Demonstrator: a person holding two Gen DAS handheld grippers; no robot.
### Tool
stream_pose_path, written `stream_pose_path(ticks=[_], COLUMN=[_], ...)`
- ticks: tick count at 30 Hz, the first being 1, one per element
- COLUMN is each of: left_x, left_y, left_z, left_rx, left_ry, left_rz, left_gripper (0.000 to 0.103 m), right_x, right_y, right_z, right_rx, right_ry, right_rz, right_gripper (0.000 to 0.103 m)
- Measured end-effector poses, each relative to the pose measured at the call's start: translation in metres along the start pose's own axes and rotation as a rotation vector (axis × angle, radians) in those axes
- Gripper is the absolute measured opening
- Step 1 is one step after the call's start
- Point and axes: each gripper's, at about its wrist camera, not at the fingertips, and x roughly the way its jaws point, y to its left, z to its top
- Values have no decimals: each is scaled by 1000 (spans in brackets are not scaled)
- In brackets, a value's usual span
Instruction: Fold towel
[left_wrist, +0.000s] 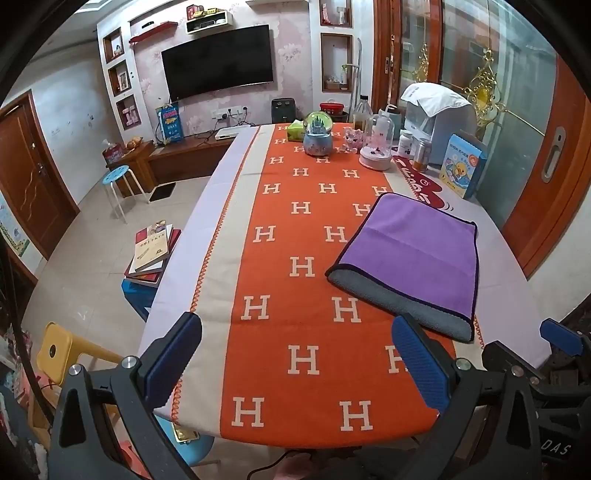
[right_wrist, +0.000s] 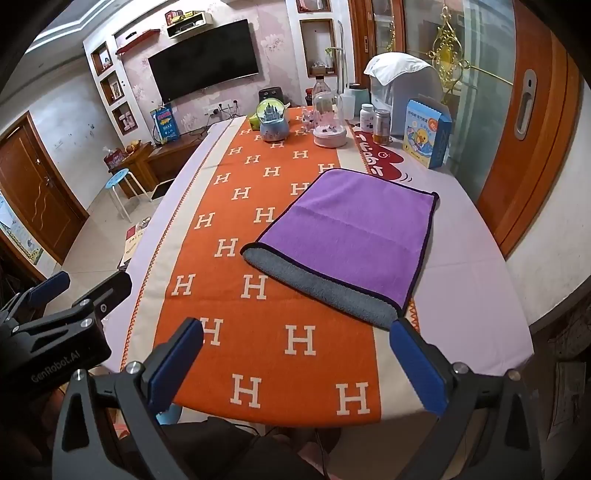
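A purple towel (left_wrist: 413, 251) with a dark hem lies folded flat on the table, its grey underside showing along the near edge. It also shows in the right wrist view (right_wrist: 354, 229). My left gripper (left_wrist: 295, 354) is open and empty, above the near end of the table, left of the towel. My right gripper (right_wrist: 295, 354) is open and empty, just short of the towel's near edge. The right gripper's blue tip shows at the right edge of the left wrist view (left_wrist: 561, 332); the left gripper shows at the left of the right wrist view (right_wrist: 55, 306).
The table carries an orange runner with white H letters (left_wrist: 306, 266). At its far end stand a snow globe (left_wrist: 317, 133), a glass dome (left_wrist: 376, 144), bottles, a water dispenser (left_wrist: 439, 118) and a duck-printed box (left_wrist: 461, 166). Books (left_wrist: 151, 251) and stools (left_wrist: 118, 177) are left of it.
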Motion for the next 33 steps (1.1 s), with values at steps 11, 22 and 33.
stream_pose_path(ticks=[11, 22, 33], left_x=[12, 21, 44], left_y=[6, 11, 26], left_z=[-4, -2, 0], left_rx=[-1, 22, 62], left_ry=[49, 95, 155], left_rz=[-8, -18, -78], left_gripper=[102, 102, 102], right_x=[0, 6, 17], right_y=[1, 6, 7], right_z=[-3, -4, -7], right_rx=[8, 38, 145], right_ry=[21, 65, 104], right_rz=[-3, -22, -51], right_gripper=[101, 101, 101])
